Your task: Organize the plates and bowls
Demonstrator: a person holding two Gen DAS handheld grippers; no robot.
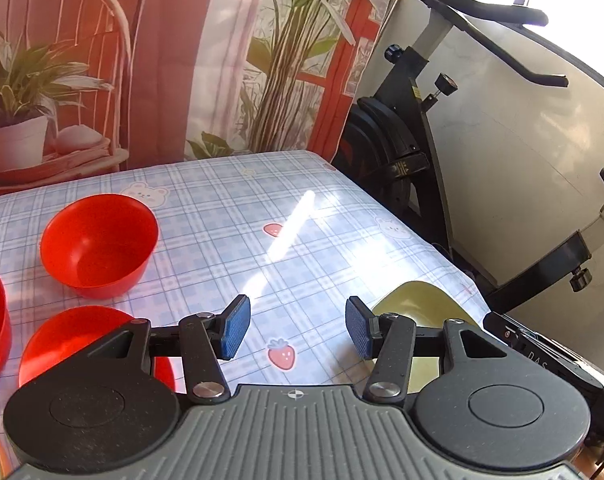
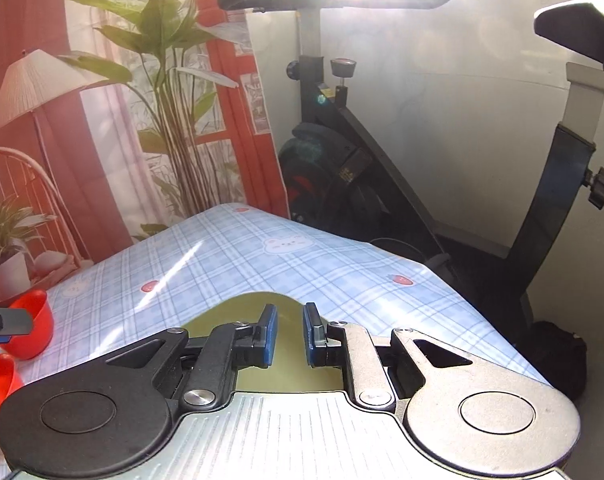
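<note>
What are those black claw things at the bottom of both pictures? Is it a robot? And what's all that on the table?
No robot. A person holds a pinching tool in each hand, and each tool carries a camera looking out along its two fingers. One picture comes from the left gripper, the other from the right gripper. Both are open and hold nothing. The blue bits are the soft pads that do the pinching. On the checked tablecloth sit red bowls, at least three of them. The right gripper hovers over a green plate, which the left camera sees too. Behind the table stands an exercise bike.
</note>
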